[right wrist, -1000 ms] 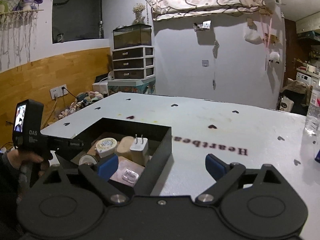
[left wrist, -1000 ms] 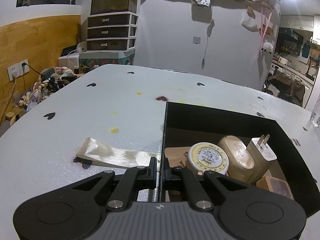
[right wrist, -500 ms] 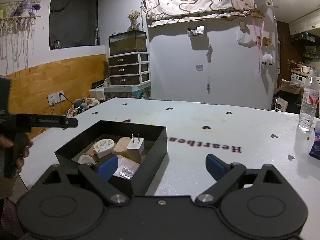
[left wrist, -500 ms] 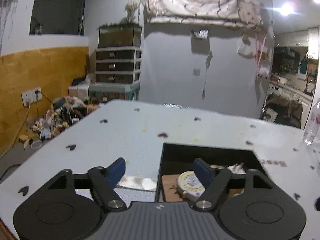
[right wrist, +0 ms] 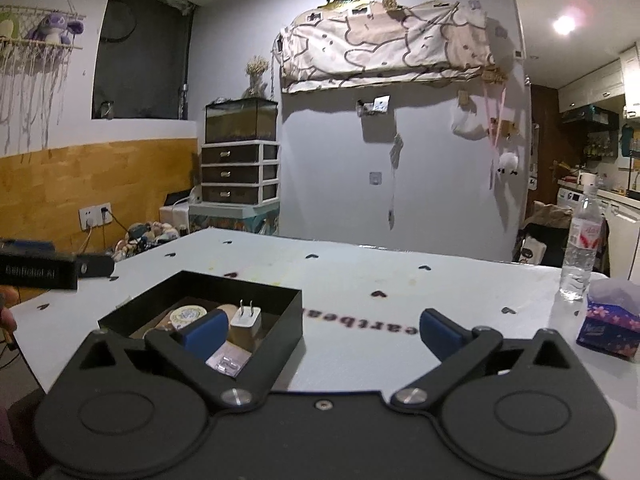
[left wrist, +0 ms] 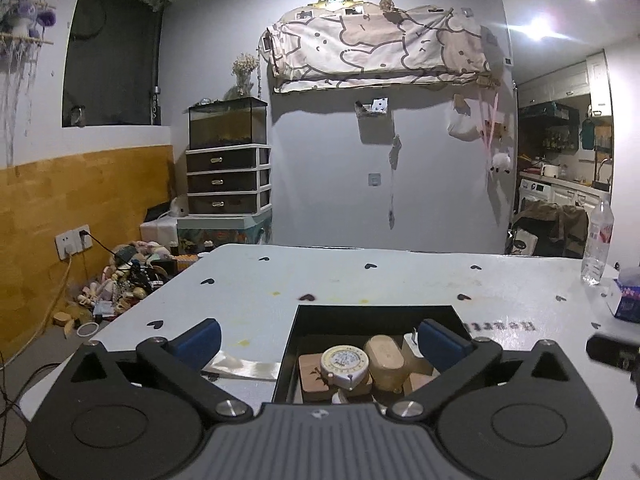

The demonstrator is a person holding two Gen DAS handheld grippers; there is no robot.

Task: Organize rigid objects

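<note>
A black open box sits on the white table. It holds a round tape measure, a beige rounded case, a white plug adapter, wooden blocks and a clear plastic piece. My left gripper is open and empty, raised in front of the box's near wall. My right gripper is open and empty, raised in front of the box's right corner.
A shiny flat strip lies left of the box. A water bottle and a purple tissue pack stand at the table's right. The left gripper's body shows at the far left of the right wrist view.
My left gripper opened, let go of the box's wall and pulled up and back. My right gripper stayed open and drew back a little.
</note>
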